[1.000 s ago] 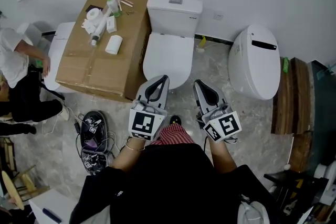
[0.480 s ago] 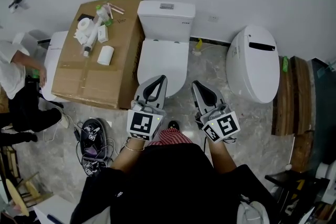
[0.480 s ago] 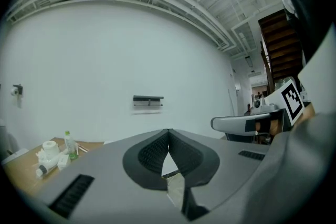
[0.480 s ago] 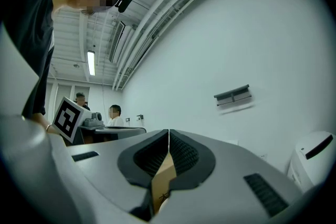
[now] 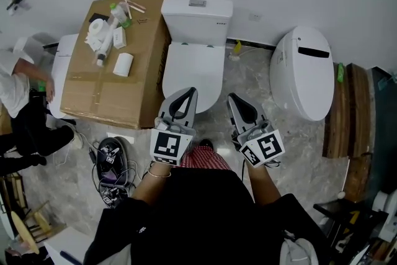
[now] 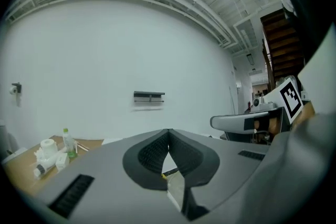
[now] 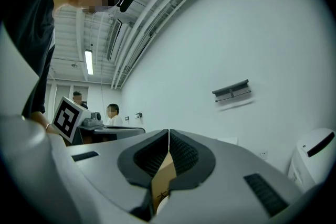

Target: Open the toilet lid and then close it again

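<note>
The left claw (image 5: pixel 188 94) and the right claw (image 5: pixel 234 99) are pressed together, empty, over the grey marble floor (image 5: pixel 253 82), facing the closed toilet lid (image 5: pixel 191 68).

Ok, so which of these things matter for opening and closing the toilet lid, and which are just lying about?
For the job:
- lid, down, on the middle toilet
- left gripper, shut
- right gripper, shut

Lying about:
- box
- paper roll and bottle on the box
- second toilet
- cables
- planks
</note>
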`<state>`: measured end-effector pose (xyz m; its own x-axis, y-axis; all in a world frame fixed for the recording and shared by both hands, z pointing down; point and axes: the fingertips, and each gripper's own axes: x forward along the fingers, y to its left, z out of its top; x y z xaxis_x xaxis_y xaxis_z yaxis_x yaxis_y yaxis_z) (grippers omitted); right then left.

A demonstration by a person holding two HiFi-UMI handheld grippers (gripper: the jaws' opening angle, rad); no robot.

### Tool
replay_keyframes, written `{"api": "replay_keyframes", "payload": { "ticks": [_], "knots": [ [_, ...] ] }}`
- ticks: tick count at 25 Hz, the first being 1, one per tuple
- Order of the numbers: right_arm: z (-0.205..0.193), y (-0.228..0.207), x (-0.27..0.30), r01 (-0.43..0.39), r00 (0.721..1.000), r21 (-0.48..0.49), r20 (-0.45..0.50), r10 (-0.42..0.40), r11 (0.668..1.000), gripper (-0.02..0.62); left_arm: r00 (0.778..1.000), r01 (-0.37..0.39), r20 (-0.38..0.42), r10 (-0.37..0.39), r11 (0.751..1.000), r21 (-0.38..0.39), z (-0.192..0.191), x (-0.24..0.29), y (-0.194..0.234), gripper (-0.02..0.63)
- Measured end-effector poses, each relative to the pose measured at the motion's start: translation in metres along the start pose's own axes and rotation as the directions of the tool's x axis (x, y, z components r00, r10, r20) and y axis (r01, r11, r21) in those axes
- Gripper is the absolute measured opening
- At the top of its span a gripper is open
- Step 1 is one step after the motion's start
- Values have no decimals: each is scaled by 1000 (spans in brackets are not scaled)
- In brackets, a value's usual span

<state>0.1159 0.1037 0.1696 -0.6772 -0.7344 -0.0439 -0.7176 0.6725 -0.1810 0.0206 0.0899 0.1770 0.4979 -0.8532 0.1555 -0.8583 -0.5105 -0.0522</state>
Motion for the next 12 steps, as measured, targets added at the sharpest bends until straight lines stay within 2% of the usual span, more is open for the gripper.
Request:
{"api": "replay_keyframes", "payload": {
  "ticks": [8, 12],
  "knots": [
    [-4, -5, 19, 55, 998, 7, -14, -55, 998, 20, 1000, 25, -2, -25, 1000, 13, 3, 10, 35, 6],
    [-11, -3, 27, 76, 997, 24, -20, -75, 997, 20, 998, 49, -33, -50, 999, -23, -10, 12, 41, 5]
  ]
}}
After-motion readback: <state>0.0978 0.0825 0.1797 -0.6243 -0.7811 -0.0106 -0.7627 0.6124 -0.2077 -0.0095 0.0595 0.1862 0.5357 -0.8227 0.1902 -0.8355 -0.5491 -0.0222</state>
